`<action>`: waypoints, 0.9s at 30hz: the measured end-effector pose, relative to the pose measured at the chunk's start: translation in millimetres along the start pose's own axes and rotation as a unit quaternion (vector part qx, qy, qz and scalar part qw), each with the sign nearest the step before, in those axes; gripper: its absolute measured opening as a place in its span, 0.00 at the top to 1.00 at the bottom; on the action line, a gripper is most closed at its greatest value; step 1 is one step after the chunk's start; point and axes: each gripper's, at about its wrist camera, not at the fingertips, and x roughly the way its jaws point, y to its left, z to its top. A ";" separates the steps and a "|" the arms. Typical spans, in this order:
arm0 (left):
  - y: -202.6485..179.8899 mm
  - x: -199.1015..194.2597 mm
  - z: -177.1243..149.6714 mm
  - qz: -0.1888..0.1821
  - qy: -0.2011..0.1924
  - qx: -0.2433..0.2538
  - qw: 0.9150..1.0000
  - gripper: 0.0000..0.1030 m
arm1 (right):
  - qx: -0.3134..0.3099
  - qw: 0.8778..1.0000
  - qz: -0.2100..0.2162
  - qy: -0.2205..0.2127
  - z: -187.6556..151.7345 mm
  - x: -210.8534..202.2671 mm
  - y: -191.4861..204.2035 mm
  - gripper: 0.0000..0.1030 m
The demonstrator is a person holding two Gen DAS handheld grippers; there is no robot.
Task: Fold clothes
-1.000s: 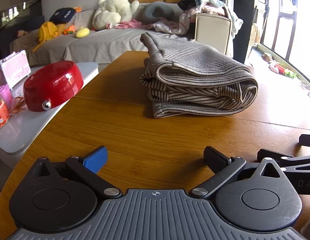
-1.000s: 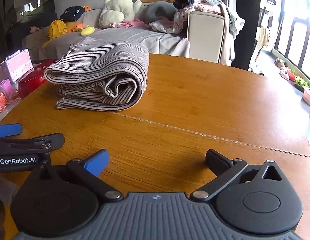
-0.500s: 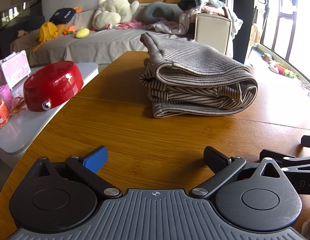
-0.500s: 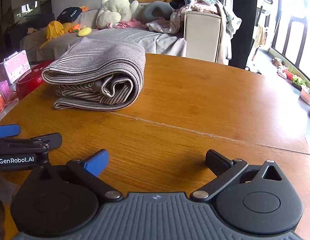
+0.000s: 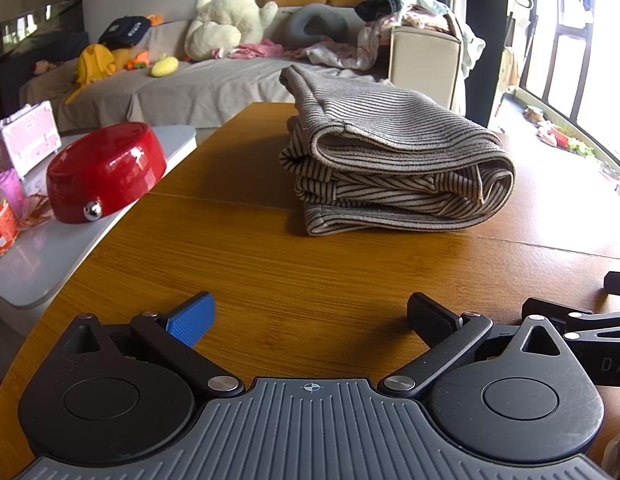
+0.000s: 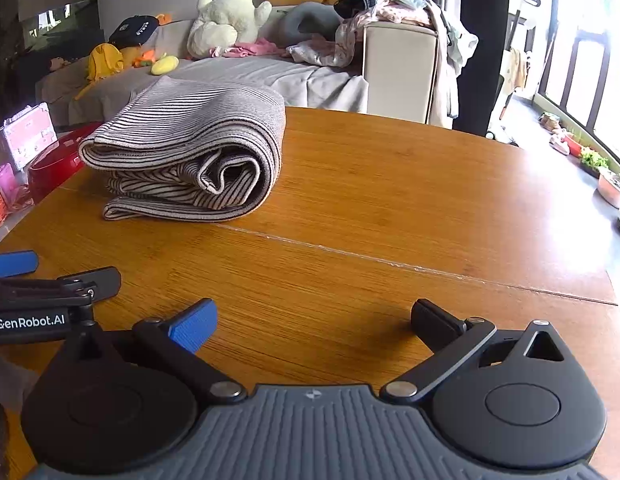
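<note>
1. Your garment (image 5: 393, 168) lies folded in a thick stack toward the far left part of the tabletop (image 5: 294, 280), near the left edge, with nothing holding it.
2. Its long axis seems to run from your side toward the far edge. The rounded fold faces the tabletop's right side, and the loose layered hems face you and the left edge.
3. Risk: the upper layer bulges and sits loosely on the lower ones. A nudge at the near hems could slide it off or spring the stack open.
4. Risk: pinching only the top layer would peel it away from the rest.
5. Your left gripper (image 5: 310, 316) has its fingers spread apart and empty, low over the near edge.
6. Your right gripper (image 6: 313, 320) is likewise spread and empty, just beside it, well apart from the garment.
7. A red bowl (image 5: 106, 172) sits on a side surface beyond the left edge.
</note>
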 end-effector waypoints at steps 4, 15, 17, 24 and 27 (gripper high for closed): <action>-0.1 0.3 -0.2 0.000 0.000 0.000 1.000 0.00 | 0.002 1.000 -0.002 0.000 -0.7 -0.4 0.0 0.00; 0.1 -0.6 -0.7 0.000 0.000 0.000 1.000 0.00 | 0.008 1.000 -0.009 0.000 -0.8 -0.9 0.0 0.00; -0.1 -0.7 -0.9 0.000 0.000 0.000 1.000 0.00 | 0.008 1.000 -0.010 0.000 -0.8 -0.9 0.2 0.00; -0.1 -0.7 -1.0 0.000 0.000 0.000 1.000 0.00 | 0.009 1.000 -0.010 0.000 -1.6 -0.8 -1.6 0.00; -0.1 -0.7 -1.0 0.000 0.000 0.000 1.000 0.00 | 0.009 1.000 -0.010 0.000 -1.5 -0.8 -2.6 0.00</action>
